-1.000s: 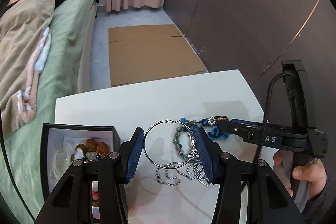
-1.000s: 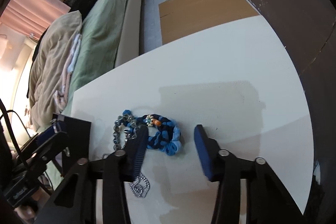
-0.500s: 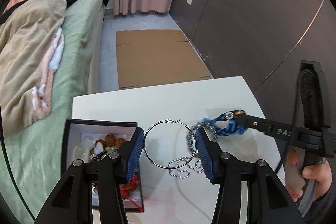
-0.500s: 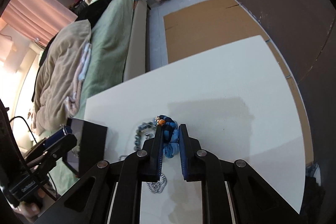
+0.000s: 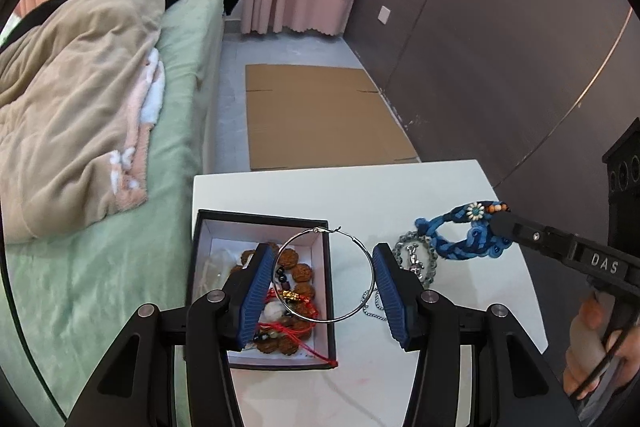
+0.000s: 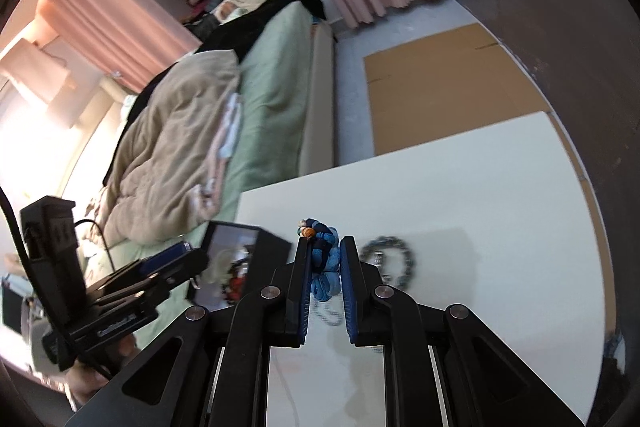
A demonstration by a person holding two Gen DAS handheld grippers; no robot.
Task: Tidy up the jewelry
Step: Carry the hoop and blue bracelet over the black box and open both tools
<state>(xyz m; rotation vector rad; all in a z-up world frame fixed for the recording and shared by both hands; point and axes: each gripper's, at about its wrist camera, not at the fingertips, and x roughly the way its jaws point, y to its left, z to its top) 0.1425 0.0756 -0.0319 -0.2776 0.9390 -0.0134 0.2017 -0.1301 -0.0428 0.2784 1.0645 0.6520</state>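
Observation:
My left gripper is shut on a large silver hoop earring and holds it over the right edge of the black jewelry box, which holds brown beads and red cord. My right gripper is shut on a blue braided bracelet and holds it above the white table; it also shows in the left wrist view. A silver bead bracelet and a thin silver chain lie on the table right of the box.
The white table is small, with its far edge near a flat cardboard sheet on the floor. A bed with green sheet and beige blanket stands left of the table. A dark wall rises on the right.
My right gripper shut on the blue bracelet and lifted it off the table. My left gripper carried the hoop leftward, from over the chain to over the box's right edge.

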